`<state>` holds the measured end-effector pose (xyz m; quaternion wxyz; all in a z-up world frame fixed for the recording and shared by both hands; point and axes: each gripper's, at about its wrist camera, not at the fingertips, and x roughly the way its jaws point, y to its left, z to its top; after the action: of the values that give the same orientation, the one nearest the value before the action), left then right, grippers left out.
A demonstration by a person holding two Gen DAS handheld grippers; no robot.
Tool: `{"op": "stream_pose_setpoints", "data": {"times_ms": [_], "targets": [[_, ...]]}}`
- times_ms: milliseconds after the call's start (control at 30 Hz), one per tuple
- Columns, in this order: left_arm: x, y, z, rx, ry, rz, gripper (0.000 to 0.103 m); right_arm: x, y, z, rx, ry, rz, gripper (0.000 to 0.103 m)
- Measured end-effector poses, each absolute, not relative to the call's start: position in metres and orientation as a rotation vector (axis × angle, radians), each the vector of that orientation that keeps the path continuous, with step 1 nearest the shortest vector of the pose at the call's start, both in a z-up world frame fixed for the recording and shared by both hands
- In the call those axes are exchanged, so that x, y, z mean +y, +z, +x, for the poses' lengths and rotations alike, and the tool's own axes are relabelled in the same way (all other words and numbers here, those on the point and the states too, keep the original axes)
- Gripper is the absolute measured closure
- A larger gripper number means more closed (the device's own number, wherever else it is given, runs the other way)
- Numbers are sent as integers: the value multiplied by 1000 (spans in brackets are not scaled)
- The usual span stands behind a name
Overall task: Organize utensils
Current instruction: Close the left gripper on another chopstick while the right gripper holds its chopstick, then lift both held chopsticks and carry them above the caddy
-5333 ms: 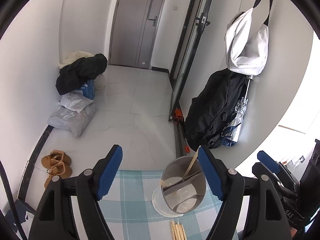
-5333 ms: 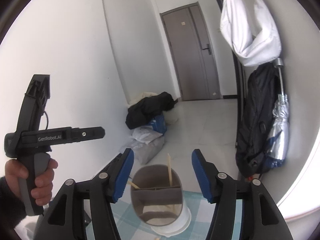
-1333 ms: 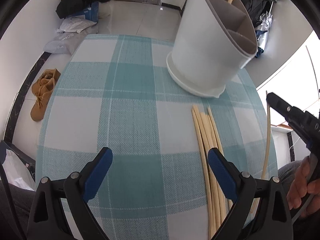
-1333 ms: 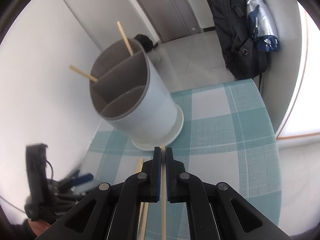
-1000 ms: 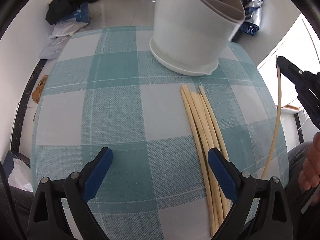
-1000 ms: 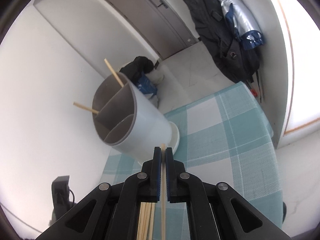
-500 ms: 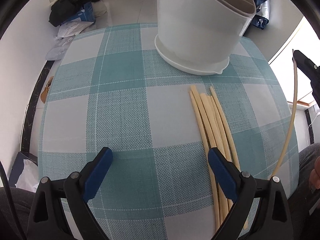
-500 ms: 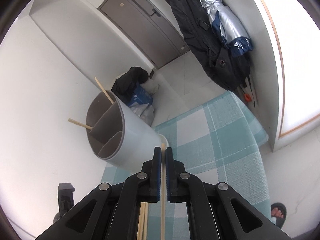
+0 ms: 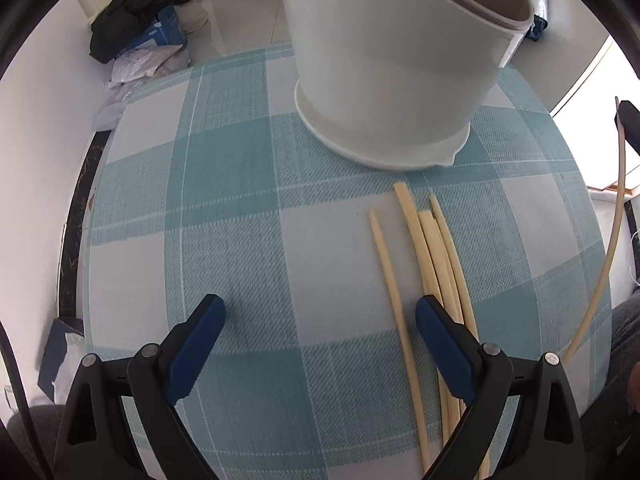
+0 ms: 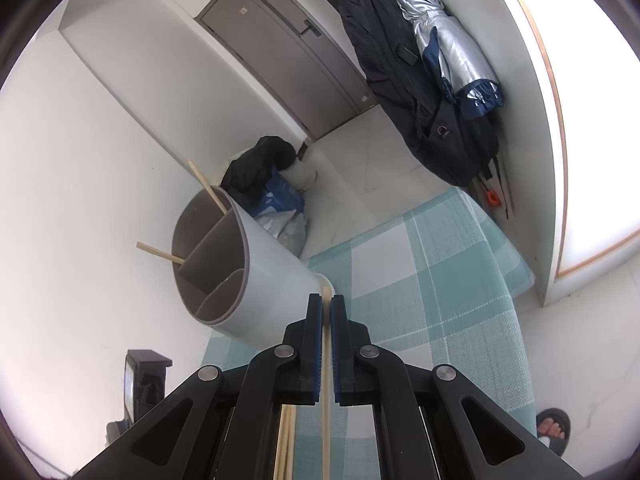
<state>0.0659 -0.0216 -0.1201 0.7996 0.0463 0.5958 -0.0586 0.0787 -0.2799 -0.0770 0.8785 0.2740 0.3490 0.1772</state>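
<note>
A white utensil holder (image 9: 400,60) with grey divided compartments (image 10: 216,264) stands on the teal checked tablecloth (image 9: 224,208); two chopsticks (image 10: 160,253) lean in it. Several pale chopsticks (image 9: 436,248) lie on the cloth just in front of it. My left gripper (image 9: 320,344) hovers open low over the cloth, its right finger over the chopstick pile. My right gripper (image 10: 326,306) is shut on a single chopstick (image 10: 326,360), held raised beside the holder; the same chopstick (image 9: 608,240) shows at the right edge of the left wrist view.
Beyond the small table are a tiled floor, a grey door (image 10: 288,56), a heap of dark clothes and bags (image 9: 140,28), and a black backpack with a silver umbrella (image 10: 452,56) hanging on the wall. A sandalled foot (image 10: 554,428) stands by the table.
The left gripper has come lower and closer to the chopstick pile and holder. The right gripper has tilted slightly, still clamped on its chopstick. One chopstick now lies apart at the pile's left.
</note>
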Motion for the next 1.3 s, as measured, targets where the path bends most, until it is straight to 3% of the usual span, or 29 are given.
{"op": "stream_pose_setpoints", "data": {"times_ms": [67, 100, 167, 233, 300, 333, 600, 1033, 1300], "targets": [[-23, -119, 71, 1273, -126, 106, 15, -280, -77, 79, 729, 372, 571, 100], [-24, -118, 73, 1273, -131, 100, 24, -279, -76, 79, 729, 373, 571, 100], [-26, -115, 78, 1275, -147, 77, 43, -278, -76, 80, 729, 377, 565, 100], [-30, -112, 81, 1276, -152, 78, 73, -277, -75, 80, 728, 377, 561, 100], [-36, -110, 82, 1286, -167, 81, 95, -276, -75, 80, 728, 378, 556, 100], [-39, -111, 82, 1292, -172, 80, 100, -276, -75, 80, 728, 379, 554, 100], [-31, -108, 82, 1265, -179, 9, 102, -270, -72, 70, 713, 383, 502, 100], [-13, -35, 37, 980, -277, -108, 102, -236, -34, 34, 599, 385, 359, 100], [-12, -14, 31, 895, -339, -98, 102, -217, -16, 11, 550, 383, 279, 100]]}}
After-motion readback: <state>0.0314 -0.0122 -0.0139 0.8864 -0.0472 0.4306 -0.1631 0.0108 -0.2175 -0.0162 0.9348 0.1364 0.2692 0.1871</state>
